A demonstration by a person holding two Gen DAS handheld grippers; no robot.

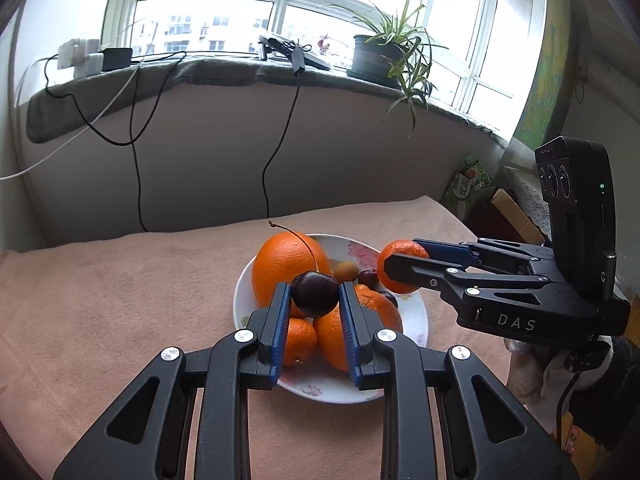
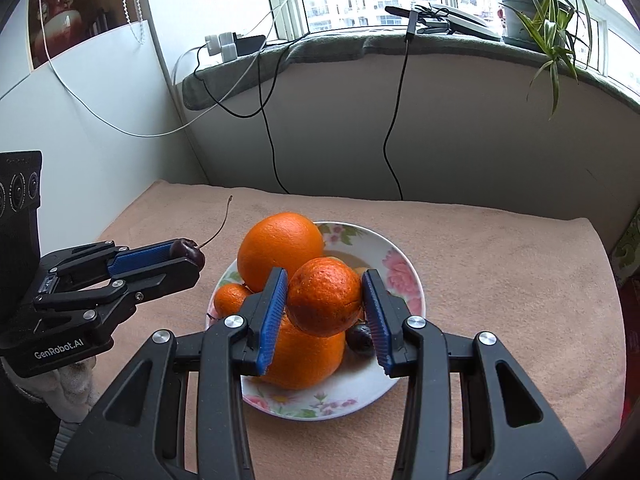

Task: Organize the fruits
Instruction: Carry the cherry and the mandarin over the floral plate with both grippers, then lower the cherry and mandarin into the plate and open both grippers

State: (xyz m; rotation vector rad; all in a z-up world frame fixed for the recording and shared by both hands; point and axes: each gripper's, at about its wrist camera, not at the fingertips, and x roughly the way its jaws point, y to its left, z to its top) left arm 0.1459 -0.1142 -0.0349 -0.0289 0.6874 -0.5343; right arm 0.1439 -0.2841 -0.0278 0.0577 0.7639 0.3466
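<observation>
While both loads hang above the plate (image 2: 404,280), I judge the cherry (image 1: 315,294) the delicate one: small, soft, easily bruised, so my left tongs (image 1: 314,300) clench it lightly across its round sides, the long stem curving up beyond the tips. It looks dark, glossy, almost black. My right tongs (image 2: 325,300) grip a tangerine (image 2: 324,297) across its middle; it seems light, with loose, dimpled, deep-orange skin that gives under pressure. Beneath and just beyond both tongs, the flowered plate on the pink-covered worktop (image 2: 500,280) carries a large orange (image 2: 280,250), smaller citrus and other dark fruit.
</observation>
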